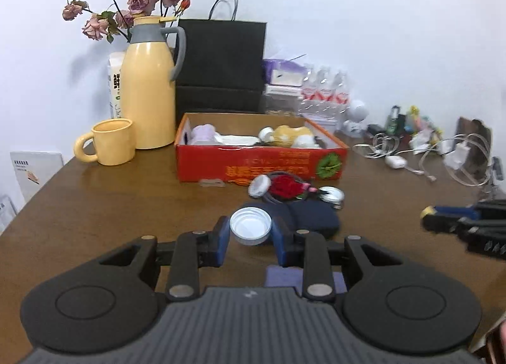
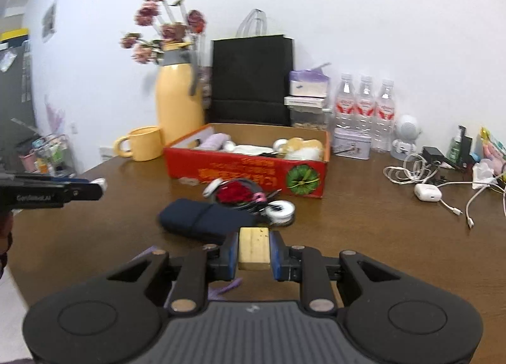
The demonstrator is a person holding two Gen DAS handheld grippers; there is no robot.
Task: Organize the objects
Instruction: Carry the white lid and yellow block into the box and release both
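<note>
My left gripper (image 1: 250, 233) is shut on a round white lid (image 1: 250, 225) and holds it above the brown table (image 1: 110, 206). My right gripper (image 2: 253, 251) is shut on a pale yellow block (image 2: 254, 248). A red open box (image 1: 259, 165) with soft toys inside stands mid-table; it also shows in the right wrist view (image 2: 246, 171). In front of it lie a dark blue pouch (image 2: 205, 218), a red flower piece (image 2: 237, 193), a small white cap (image 1: 259, 185) and a round tin (image 2: 280, 208). The right gripper (image 1: 425, 217) shows in the left view, the left gripper (image 2: 99, 186) in the right view.
A yellow jug (image 1: 148, 92) with dried roses and a yellow mug (image 1: 110, 142) stand left of the box. A black paper bag (image 1: 221, 63), water bottles (image 2: 363, 108) and a small tin box (image 2: 351, 142) stand behind. Cables and white earbuds case (image 2: 427, 192) lie at the right.
</note>
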